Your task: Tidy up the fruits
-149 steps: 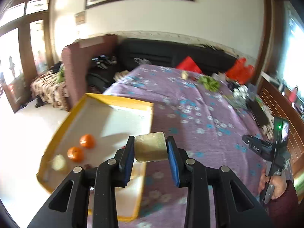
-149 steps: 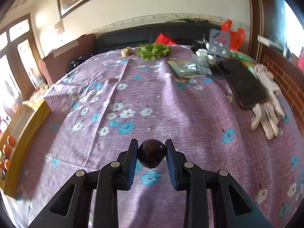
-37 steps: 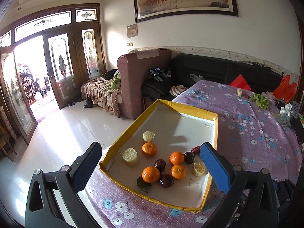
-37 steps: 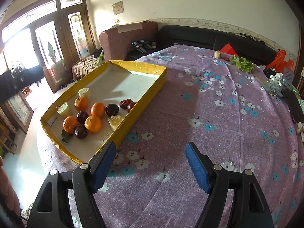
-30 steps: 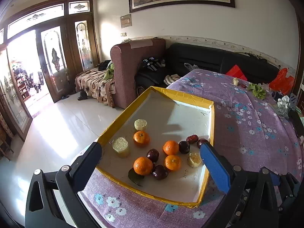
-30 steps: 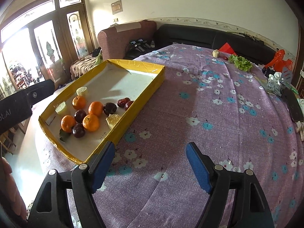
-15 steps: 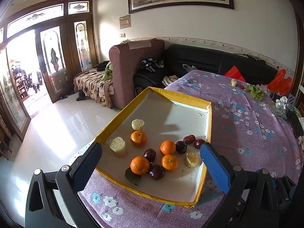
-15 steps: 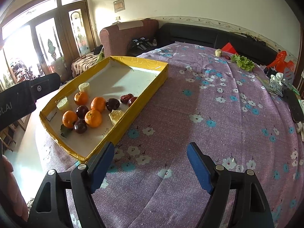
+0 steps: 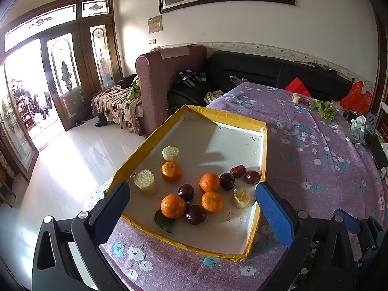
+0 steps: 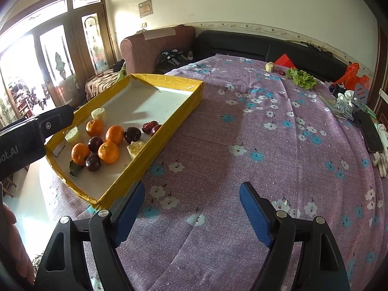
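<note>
A yellow-rimmed tray (image 9: 263, 150) (image 10: 169, 131) with a white floor lies on the purple flowered tablecloth. Inside it sit several oranges (image 9: 172, 206) (image 10: 109, 152), several dark plums (image 9: 195, 214) (image 10: 93, 163), red dates (image 9: 238, 170) (image 10: 149, 126) and pale sugarcane pieces (image 9: 145, 182) (image 10: 135, 148). My left gripper (image 9: 191, 191) hovers open above the tray's near end, nothing between its blue pads. My right gripper (image 10: 191, 189) is open and empty over bare cloth, right of the tray. The left gripper's body (image 10: 31, 133) shows at the left edge of the right wrist view.
At the table's far end lie a green lettuce bunch (image 10: 302, 78), one more sugarcane piece (image 10: 269, 67), red bags (image 10: 352, 75), clear plastic packets (image 10: 343, 108), a dark phone (image 10: 369, 133) and white gloves (image 10: 383, 157). Sofas stand behind. The floor drops off left of the tray.
Five seconds ago the left gripper held a sugarcane piece and the right a plum; both now stand open and empty. Over the last second the views barely shift.
</note>
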Action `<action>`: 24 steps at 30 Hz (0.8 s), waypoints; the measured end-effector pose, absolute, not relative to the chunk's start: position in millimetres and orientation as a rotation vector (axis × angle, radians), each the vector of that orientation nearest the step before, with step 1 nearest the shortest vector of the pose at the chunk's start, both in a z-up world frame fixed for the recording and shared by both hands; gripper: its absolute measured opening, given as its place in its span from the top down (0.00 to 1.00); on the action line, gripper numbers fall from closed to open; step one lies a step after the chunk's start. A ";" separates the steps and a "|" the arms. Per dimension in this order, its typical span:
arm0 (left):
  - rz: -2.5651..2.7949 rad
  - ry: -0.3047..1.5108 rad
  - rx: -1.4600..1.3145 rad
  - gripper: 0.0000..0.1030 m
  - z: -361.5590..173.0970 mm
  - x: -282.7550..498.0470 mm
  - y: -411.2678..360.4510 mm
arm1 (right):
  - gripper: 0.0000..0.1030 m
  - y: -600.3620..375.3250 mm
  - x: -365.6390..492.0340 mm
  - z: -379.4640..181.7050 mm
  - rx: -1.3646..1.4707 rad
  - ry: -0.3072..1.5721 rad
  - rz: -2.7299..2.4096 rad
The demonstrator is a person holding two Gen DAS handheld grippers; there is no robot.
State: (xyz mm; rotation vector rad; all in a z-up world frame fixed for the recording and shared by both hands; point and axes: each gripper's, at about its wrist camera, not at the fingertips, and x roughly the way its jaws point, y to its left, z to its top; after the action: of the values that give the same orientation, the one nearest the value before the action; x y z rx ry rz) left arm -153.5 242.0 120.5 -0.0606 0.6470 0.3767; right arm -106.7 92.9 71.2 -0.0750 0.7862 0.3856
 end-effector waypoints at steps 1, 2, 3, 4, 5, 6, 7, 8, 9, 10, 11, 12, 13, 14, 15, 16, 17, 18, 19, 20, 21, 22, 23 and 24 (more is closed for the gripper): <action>0.378 0.644 -0.061 0.00 120.5 -153.7 241.0 | 0.18 91.6 -106.6 71.1 -0.073 0.785 0.384; 0.382 0.638 -0.060 0.00 121.0 -154.3 240.2 | 0.18 90.1 -106.5 71.4 -0.071 0.783 0.381; 0.386 0.632 -0.059 0.00 121.7 -155.0 239.4 | 0.18 89.5 -106.9 71.8 -0.069 0.782 0.379; 0.388 0.624 -0.055 0.00 122.9 -156.0 238.2 | 0.18 88.8 -106.7 72.0 -0.067 0.781 0.379; 0.391 0.617 -0.052 0.00 124.4 -157.0 237.0 | 0.18 88.6 -107.5 72.2 -0.066 0.779 0.381; 0.396 0.608 -0.049 0.00 125.8 -158.3 235.6 | 0.18 88.8 -108.7 72.4 -0.067 0.777 0.383; 0.401 0.598 -0.046 0.00 127.3 -159.8 235.2 | 0.18 89.7 -110.1 72.6 -0.068 0.775 0.385; 0.408 0.587 -0.045 0.00 129.3 -161.6 234.7 | 0.18 90.1 -110.4 72.5 -0.070 0.774 0.388; 0.415 0.574 -0.044 0.00 131.7 -163.4 234.5 | 0.18 90.9 -111.6 72.9 -0.071 0.772 0.393; 0.423 0.559 -0.045 0.00 134.3 -166.2 234.5 | 0.18 91.2 -112.6 73.3 -0.073 0.770 0.395; 0.431 0.541 -0.048 0.00 137.3 -169.0 234.7 | 0.18 91.5 -114.2 74.2 -0.076 0.764 0.397; 0.439 0.521 -0.054 0.00 140.6 -172.4 235.3 | 0.18 91.7 -115.5 75.1 -0.079 0.758 0.397; 0.451 0.502 -0.056 0.00 143.6 -175.6 235.8 | 0.18 92.0 -117.1 76.4 -0.082 0.751 0.396; 0.468 0.476 -0.057 0.00 147.6 -180.2 236.1 | 0.18 91.6 -118.7 78.2 -0.084 0.743 0.396; 0.486 0.444 -0.056 0.00 152.0 -185.6 236.5 | 0.18 91.2 -119.8 79.8 -0.084 0.735 0.397; 0.510 0.393 -0.055 0.00 158.2 -193.6 236.3 | 0.18 90.8 -120.8 81.2 -0.084 0.728 0.399; 0.527 0.357 -0.050 0.00 164.6 -199.0 236.6 | 0.17 90.7 -122.3 83.3 -0.087 0.718 0.401; 0.544 0.304 -0.043 0.00 171.0 -207.7 236.1 | 0.17 91.0 -123.9 85.2 -0.092 0.709 0.402; 0.551 0.262 -0.036 0.00 176.5 -214.9 235.8 | 0.17 91.3 -124.9 86.5 -0.094 0.701 0.404; 0.557 0.220 -0.026 0.00 181.9 -222.1 235.3 | 0.16 91.8 -127.3 88.5 -0.094 0.683 0.413; 0.555 0.193 -0.019 0.00 186.5 -226.9 235.5 | 0.15 93.1 -129.0 89.5 -0.096 0.667 0.418; 0.550 0.183 -0.016 0.00 190.6 -229.5 236.7 | 0.15 95.4 -130.5 91.0 -0.098 0.654 0.422; 0.547 0.184 -0.014 0.00 192.5 -230.0 237.5 | 0.15 98.1 -131.4 92.3 -0.099 0.646 0.429; 0.546 0.190 -0.009 0.00 195.3 -230.9 239.1 | 0.15 101.1 -132.6 94.1 -0.100 0.640 0.440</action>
State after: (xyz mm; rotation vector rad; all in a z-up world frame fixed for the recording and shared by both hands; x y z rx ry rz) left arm -230.9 239.1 195.3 -0.0093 0.1898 0.5463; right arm -132.6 101.1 94.1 -0.0997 0.6403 0.4405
